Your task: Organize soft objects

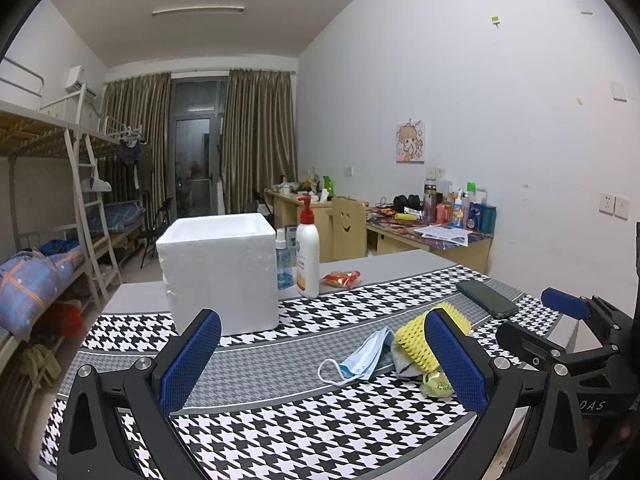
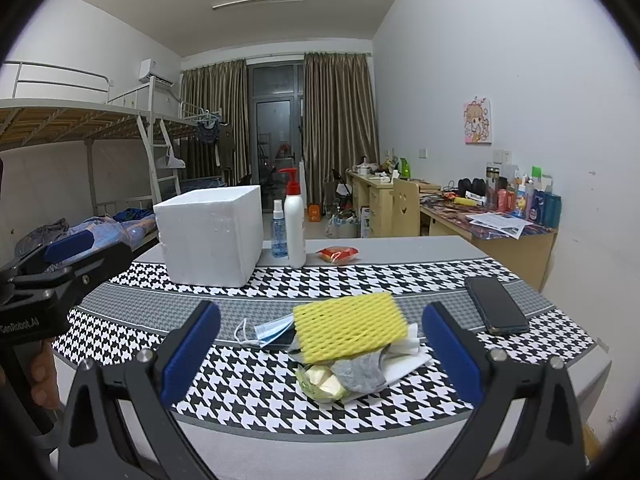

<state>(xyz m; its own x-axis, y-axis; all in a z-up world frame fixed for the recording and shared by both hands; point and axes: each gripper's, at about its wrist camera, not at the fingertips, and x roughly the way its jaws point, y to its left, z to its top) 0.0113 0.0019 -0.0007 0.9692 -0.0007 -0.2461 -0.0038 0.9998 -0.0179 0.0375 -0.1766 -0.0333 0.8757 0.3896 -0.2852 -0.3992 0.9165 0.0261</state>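
Note:
A pile of soft things lies on the houndstooth cloth: a yellow foam net [image 2: 350, 326] [image 1: 416, 342] on top, a blue face mask [image 2: 266, 330] [image 1: 366, 358] to its left, a grey sock [image 2: 360, 374] [image 1: 402, 362], white tissue [image 2: 408, 354] and a crumpled yellow-green wrapper [image 2: 320, 384] [image 1: 436, 384] beneath. My right gripper [image 2: 320, 356] stands open just in front of the pile, nothing between its fingers. My left gripper [image 1: 324, 364] is open too, to the pile's left, its right finger [image 1: 456, 360] overlapping the net. A white foam box [image 1: 218, 268] [image 2: 210, 234] stands behind.
A pump bottle [image 1: 307, 254] [image 2: 295, 224], a small blue spray bottle [image 2: 279, 230] and a red snack packet [image 2: 338, 255] [image 1: 342, 279] stand beside the box. A dark phone [image 2: 496, 304] [image 1: 486, 298] lies right. Bunk beds are left, cluttered desks [image 2: 492, 224] right.

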